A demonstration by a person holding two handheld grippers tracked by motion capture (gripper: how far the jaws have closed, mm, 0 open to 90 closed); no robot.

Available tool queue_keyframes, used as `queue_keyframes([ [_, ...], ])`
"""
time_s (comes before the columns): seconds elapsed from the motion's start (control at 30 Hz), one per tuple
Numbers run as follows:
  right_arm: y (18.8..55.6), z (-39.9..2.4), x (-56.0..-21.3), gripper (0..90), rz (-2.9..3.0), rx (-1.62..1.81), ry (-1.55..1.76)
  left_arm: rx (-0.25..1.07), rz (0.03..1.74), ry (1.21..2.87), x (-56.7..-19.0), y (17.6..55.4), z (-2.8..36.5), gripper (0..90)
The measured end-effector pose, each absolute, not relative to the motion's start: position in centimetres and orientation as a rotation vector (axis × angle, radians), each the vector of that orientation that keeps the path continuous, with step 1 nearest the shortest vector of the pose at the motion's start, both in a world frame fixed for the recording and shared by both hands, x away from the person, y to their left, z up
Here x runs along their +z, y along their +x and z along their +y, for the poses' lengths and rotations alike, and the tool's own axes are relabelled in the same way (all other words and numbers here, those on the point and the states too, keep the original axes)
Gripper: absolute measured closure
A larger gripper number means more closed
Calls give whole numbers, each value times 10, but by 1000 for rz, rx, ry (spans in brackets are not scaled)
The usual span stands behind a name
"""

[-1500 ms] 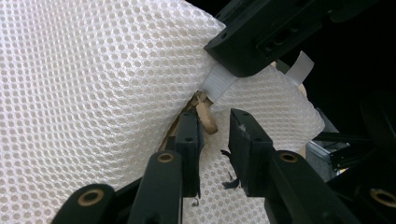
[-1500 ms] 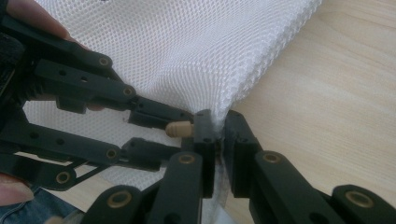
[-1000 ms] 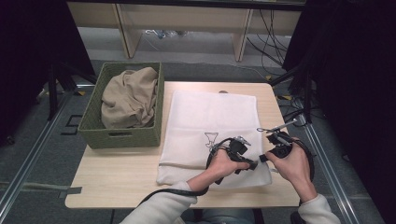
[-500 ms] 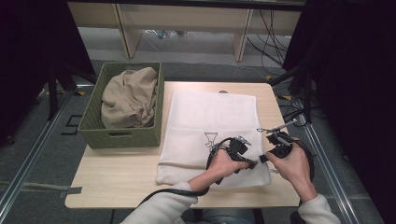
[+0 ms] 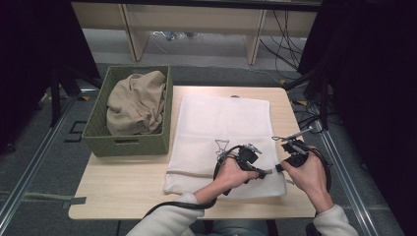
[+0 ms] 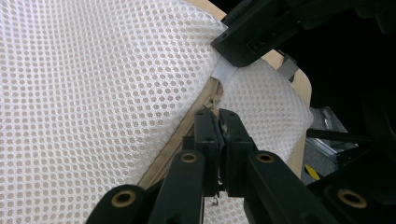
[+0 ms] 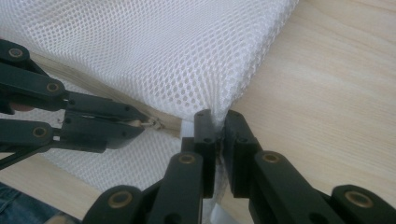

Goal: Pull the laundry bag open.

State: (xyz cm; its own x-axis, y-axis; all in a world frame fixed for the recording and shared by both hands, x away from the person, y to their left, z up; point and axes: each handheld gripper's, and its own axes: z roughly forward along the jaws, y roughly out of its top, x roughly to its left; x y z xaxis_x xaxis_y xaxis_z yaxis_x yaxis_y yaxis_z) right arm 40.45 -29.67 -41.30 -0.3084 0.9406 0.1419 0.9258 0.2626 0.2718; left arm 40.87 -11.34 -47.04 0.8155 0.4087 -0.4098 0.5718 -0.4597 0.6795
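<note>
Left gripper (image 6: 218, 135) clamps the zipper pull (image 7: 152, 124), right gripper (image 7: 215, 128) pinches the white mesh bag (image 5: 221, 132) by its corner at the table's (image 5: 123, 187) front right; unzipping looks barely begun.

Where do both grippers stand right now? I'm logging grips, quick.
Left gripper: shut on the zipper pull of the mesh cover.
Right gripper: shut on the cover's corner.

My left gripper (image 5: 265, 172) and right gripper (image 5: 276, 168) are black, brass-riveted at the links; black cables trail; my sleeves (image 5: 164, 221) are pale grey.
</note>
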Motion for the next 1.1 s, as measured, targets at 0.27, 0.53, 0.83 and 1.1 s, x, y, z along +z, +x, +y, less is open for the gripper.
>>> queue_keyframes([
  [0.27,407,-299,-418,853,2452,454,1771,-215,720,2141,-465,407,-103,863],
  [0.53,405,-296,-417,852,2454,447,1747,-205,718,2147,-462,405,-96,863],
  [0.83,405,-291,-421,852,2467,442,1744,-184,726,2157,-464,403,-88,863],
  [1.1,406,-294,-423,852,2441,444,1760,-195,739,2155,-463,405,-81,863],
])
